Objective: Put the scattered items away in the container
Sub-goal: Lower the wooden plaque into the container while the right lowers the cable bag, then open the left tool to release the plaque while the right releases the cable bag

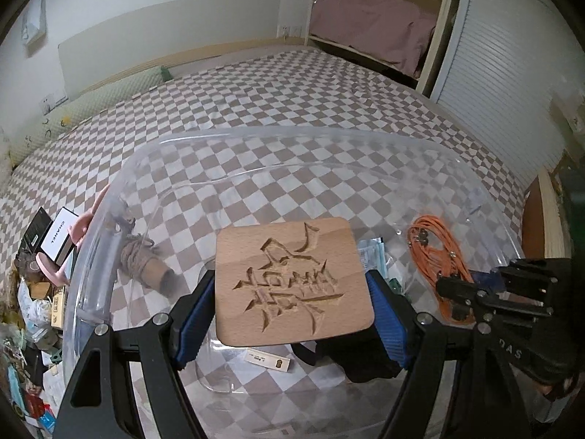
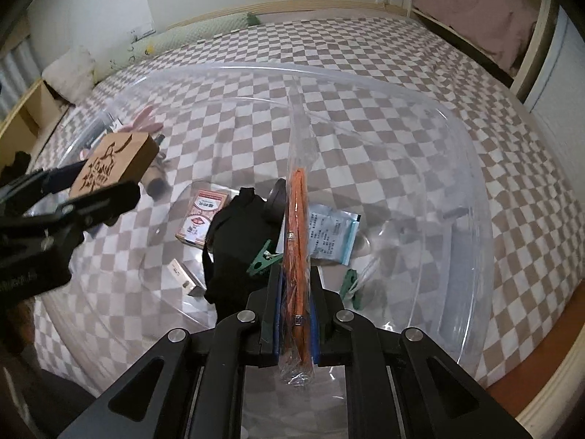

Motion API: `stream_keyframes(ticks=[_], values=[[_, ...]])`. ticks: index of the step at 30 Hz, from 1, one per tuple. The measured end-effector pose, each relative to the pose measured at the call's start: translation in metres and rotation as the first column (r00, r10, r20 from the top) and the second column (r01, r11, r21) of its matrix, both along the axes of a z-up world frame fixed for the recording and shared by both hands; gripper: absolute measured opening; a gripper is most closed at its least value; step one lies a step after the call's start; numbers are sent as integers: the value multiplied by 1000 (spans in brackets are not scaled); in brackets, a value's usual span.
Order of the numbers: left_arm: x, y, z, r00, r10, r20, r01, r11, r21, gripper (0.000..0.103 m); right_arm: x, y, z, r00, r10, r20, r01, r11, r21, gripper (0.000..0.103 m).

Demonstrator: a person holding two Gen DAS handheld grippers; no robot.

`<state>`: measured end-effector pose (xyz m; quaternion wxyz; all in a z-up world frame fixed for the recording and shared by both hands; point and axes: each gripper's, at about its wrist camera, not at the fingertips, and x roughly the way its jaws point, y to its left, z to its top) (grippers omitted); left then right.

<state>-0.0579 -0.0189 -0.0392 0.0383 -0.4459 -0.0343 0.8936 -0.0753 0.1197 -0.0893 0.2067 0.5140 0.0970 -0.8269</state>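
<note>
Bedroom, checkered bedspread [image 1: 256, 84] under everything, w/ the clear plastic container [image 1: 153, 161] sitting on it and a heap of loose clutter off its rim at 9 o'clock in the left view. My left gripper [image 1: 292, 300] is clamped on the carved wooden block [image 1: 292, 278], blue pads on its two opposite side edges, block hanging over the container's middle. It reads stiff and fairly solid, prob. some weight; smooth sides, so a flat squeeze on parallel edges is right, and it won't deform. Dropping it could knock the stuff below, so I'd judge a low release best. My right gripper [image 2: 297, 314] is clenched on a thin clear bag holding the orange cord [image 2: 298, 226], bag standing edge-on toward 12 o'clock, also above the container. That one's light, floppy, slick plastic; pinch through the cord bundle, not bare film, or it'll slide. Already inside: black pouch [image 2: 237, 241], small red-and-white box [image 2: 201, 219], printed sachet [image 2: 331, 236], green clip [image 2: 261, 259], twine spool [image 1: 142, 259] at 9 o'clock.
</note>
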Motion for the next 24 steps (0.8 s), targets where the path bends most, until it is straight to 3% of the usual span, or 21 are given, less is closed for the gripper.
stream_keyframes(ticks=[7,18,24], values=[[-3,-1,-9,999,-10,41,9,1000,13,79,-2,3,-5,1000,-21,22,20,1000,19,12],[1,5,-7,1000,-18,13,18,1000,-5,79,-1,9,-7,998,-52,28,53,998,-24,12],[3,3,-6,1000,-9,-5,9,1000,-2,87,1,9,-6,998,-55,23,55,998,-31,12]])
